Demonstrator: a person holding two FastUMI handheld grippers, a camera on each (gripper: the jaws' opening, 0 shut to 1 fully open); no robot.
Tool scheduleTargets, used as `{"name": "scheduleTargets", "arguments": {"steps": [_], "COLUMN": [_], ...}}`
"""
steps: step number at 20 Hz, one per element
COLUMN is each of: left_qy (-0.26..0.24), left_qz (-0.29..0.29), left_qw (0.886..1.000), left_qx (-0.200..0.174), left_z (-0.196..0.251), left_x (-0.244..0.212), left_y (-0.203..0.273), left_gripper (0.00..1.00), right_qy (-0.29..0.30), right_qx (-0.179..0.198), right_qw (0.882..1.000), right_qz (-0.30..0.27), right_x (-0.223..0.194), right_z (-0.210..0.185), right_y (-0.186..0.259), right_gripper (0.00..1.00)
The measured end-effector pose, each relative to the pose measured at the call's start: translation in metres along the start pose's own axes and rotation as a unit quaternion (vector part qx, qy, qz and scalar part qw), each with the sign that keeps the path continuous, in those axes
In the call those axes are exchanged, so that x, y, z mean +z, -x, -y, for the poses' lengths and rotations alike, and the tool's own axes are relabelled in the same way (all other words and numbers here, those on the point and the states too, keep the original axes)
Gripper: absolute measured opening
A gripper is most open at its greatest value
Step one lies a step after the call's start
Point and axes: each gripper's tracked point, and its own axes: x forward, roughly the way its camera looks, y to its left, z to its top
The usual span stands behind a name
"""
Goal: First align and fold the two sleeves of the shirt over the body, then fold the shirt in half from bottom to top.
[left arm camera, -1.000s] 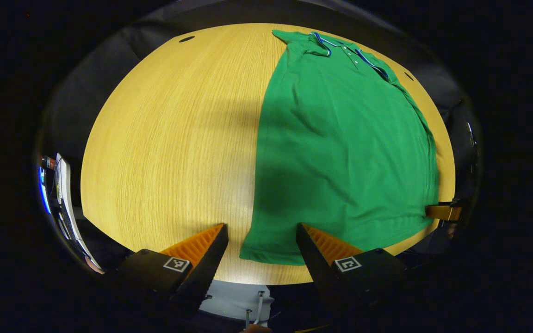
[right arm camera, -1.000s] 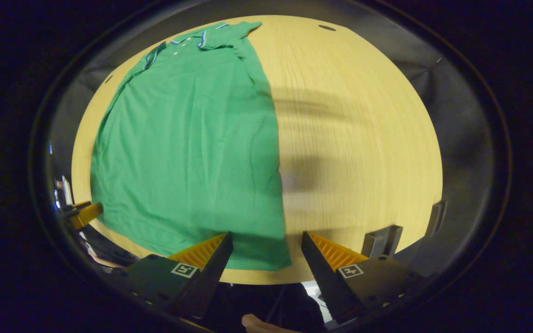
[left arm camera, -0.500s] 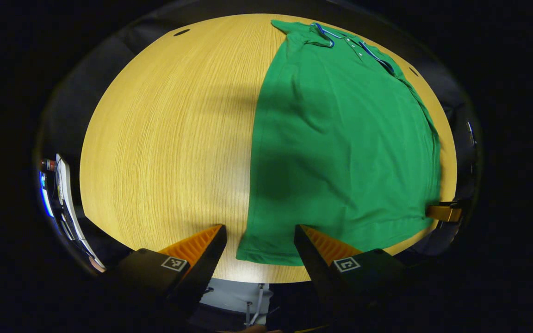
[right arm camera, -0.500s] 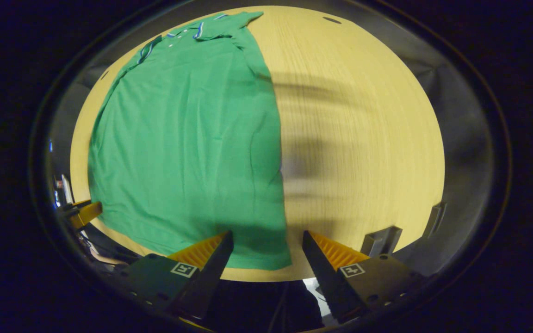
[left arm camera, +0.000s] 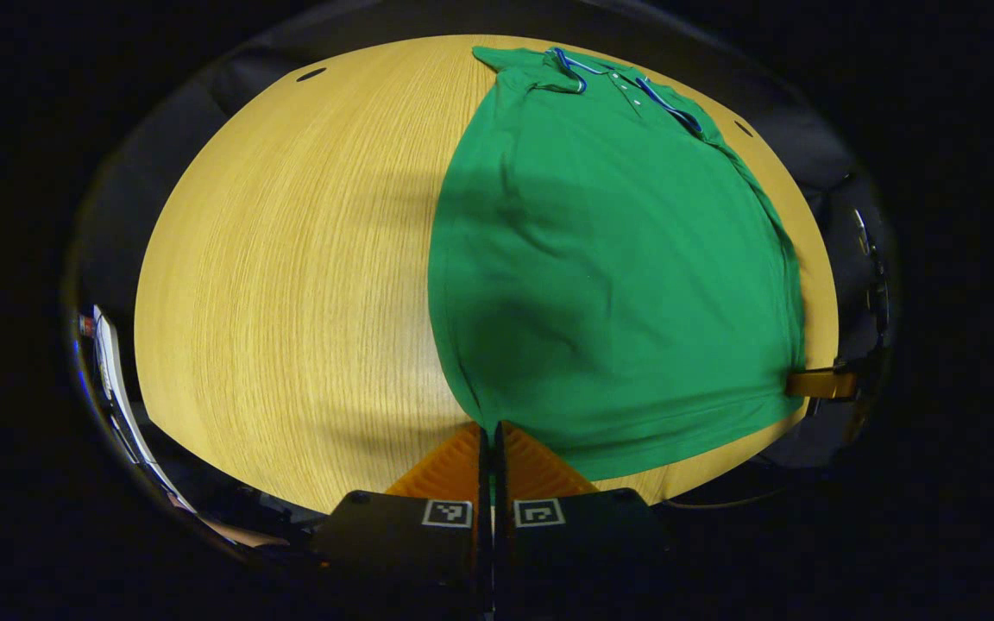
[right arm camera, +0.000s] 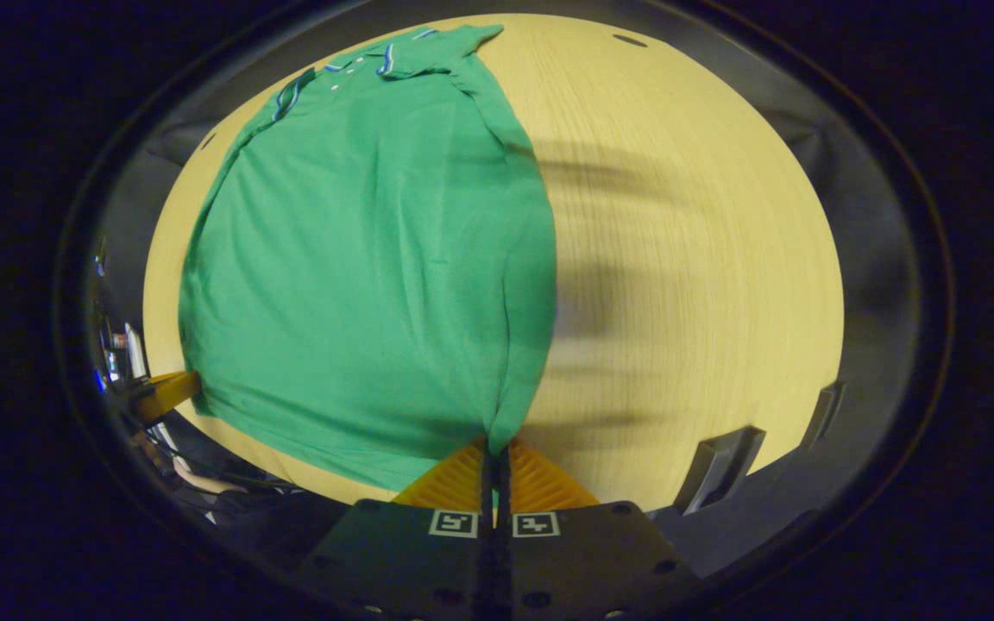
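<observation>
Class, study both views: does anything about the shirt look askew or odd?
Nothing stands out. The green shirt lies flat on the table, sleeves tucked in; the left tool and right tool each pinch a bottom corner.

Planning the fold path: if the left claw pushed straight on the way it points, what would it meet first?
The left claw is already shut on the shirt at a bottom corner, so it would push into that cloth first, bunching it up the body toward the collar. Depth is hard to judge here.

Shirt [left arm camera: 609, 259] corners (pinched) between closed fingers
</observation>
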Motion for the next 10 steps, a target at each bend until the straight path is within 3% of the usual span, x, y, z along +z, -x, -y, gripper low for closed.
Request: {"name": "scheduleTargets", "arguments": {"steps": [4,10], "left_qy": [-0.014,-0.034], "left_qz": [0.02,0.068], "left_qw": [1.0,0.997], "left_qx": [-0.005,-0.01], "left_z": [0.003,0.017], "left_x": [0.008,0.047], "left_y": [0.016,0.057], "left_gripper": [0.03,0.03], "right_qy": [-0.016,-0.001], "right_qx": [0.028,0.039], "right_qw": [0.999,0.997], "right_qz": [0.019,0.061], "right_x": [-0.001,0.029], "right_z": [-0.001,-0.003], "right_y": [0.012,0.057], "right_gripper": [0.0,0.0]}}
